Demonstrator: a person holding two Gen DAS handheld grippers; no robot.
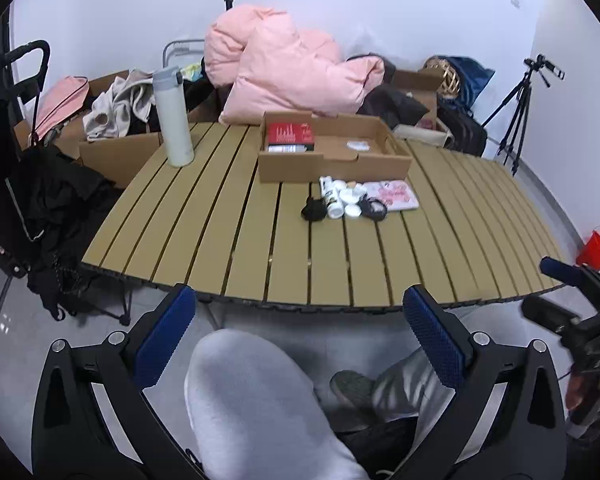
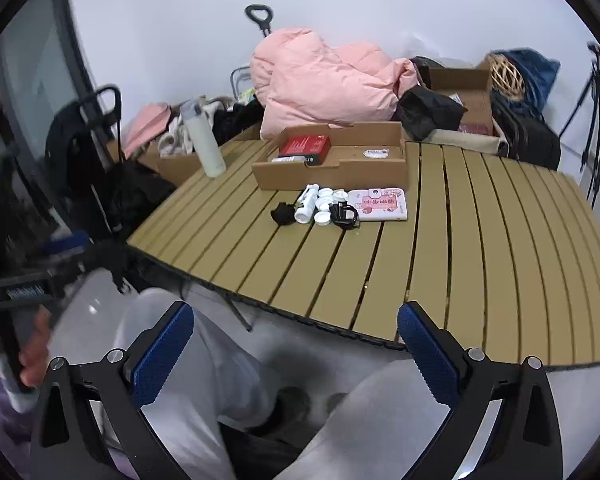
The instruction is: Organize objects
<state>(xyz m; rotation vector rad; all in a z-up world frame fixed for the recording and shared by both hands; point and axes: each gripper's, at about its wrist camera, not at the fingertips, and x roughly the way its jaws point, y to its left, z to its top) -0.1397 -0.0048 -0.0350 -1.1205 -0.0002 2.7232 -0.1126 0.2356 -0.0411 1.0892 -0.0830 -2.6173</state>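
On the slatted tan table [image 1: 260, 248] stands an open cardboard box [image 1: 332, 164] with a red box [image 1: 290, 133] and a small clear packet [image 1: 358, 145] in it. Just in front lie a white bottle [image 1: 331, 200], small white jars [image 1: 350, 202], a black clip [image 1: 314, 209], a black band [image 1: 374, 208] and a pink floral case [image 1: 392, 196]. The same cluster shows in the right wrist view around the bottle [image 2: 306, 208] and case [image 2: 380, 204]. My left gripper [image 1: 300, 332] and right gripper [image 2: 296, 354] hang open and empty over the person's knees, short of the table's front edge.
A tall white flask [image 1: 172, 120] stands at the table's far left. Behind the table lie a pink duvet [image 1: 288, 72], boxes of clothes [image 1: 116, 112] and dark bags [image 2: 528, 140]. A tripod [image 1: 516, 120] and a red cup [image 1: 594, 248] are on the right.
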